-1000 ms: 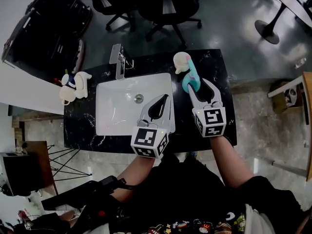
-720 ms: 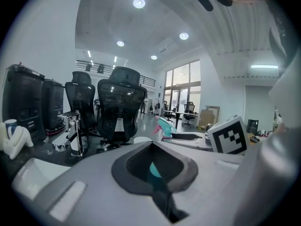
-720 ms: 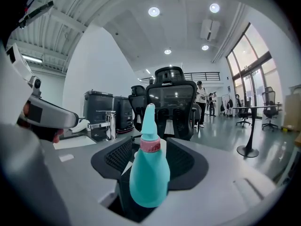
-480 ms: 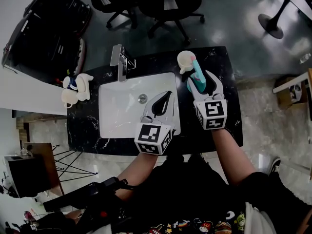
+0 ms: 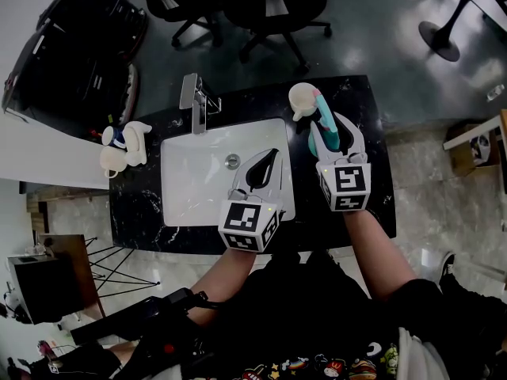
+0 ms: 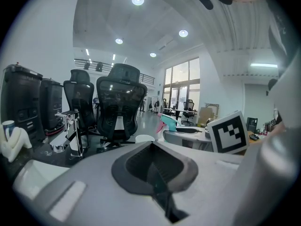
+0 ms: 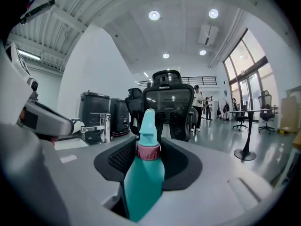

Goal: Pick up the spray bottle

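The teal spray bottle (image 5: 326, 130) with a pink collar stands between the jaws of my right gripper (image 5: 333, 125), which is shut on its body, over the right side of the black counter (image 5: 375, 172). In the right gripper view the bottle (image 7: 143, 173) fills the gap, its nozzle pointing away from the camera. My left gripper (image 5: 265, 158) hovers over the right part of the white sink (image 5: 190, 188), shut with nothing in it. The left gripper view shows its jaws (image 6: 153, 160) together and the bottle (image 6: 168, 123) off to the right.
A white cup (image 5: 302, 99) stands on the counter just left of the bottle's head. The chrome faucet (image 5: 194, 97) rises behind the sink. White figurine-like items (image 5: 123, 145) sit at the counter's left end. Office chairs (image 5: 277, 6) stand beyond the counter.
The right gripper has moved forward around the bottle and closed on it; the bottle now sits deeper between the jaws. The left gripper stays over the sink.
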The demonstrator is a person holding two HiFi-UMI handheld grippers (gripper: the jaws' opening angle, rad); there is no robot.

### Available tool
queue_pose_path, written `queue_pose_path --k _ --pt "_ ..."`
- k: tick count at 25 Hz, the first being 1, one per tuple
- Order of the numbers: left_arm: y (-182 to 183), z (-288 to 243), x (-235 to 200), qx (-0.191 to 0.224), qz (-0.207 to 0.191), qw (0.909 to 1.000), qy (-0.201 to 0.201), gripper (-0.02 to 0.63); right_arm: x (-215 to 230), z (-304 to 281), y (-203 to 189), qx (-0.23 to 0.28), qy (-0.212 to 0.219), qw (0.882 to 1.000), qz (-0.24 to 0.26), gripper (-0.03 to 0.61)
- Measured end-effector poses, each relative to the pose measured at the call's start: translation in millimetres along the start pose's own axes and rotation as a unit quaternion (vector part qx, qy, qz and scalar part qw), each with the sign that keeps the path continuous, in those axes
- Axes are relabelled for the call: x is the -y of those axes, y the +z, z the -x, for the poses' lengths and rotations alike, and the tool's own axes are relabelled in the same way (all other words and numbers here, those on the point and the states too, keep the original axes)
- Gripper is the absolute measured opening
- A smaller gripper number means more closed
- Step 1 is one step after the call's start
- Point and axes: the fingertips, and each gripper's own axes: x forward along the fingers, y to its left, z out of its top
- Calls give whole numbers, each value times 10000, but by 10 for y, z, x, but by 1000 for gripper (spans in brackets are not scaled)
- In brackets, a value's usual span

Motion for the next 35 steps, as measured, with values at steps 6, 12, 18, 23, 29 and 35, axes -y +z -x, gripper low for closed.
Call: queue_pose_path --k 6,12,18,23,29,35 --pt "15 5 32 8 -14 10000 -25 0 45 105 82 84 -41 9999 -48 183" --pt "58 22 112 58 -48 10000 -38 0 56 290 264 254 15 9996 -81 183" --pt "140 44 234 182 -90 9998 -52 0 84 626 505 470 31 9988 -152 183" --pt "245 88 409 353 -117 9993 -98 0 124 1010 698 660 -37 9977 -123 181" --pt "322 184 662 497 -124 9986 -121 0 183 1469 786 847 -114 9962 -159 181" --pt "366 338 969 636 -234 9975 -175 0 197 1928 772 929 -149 9954 -188 181"
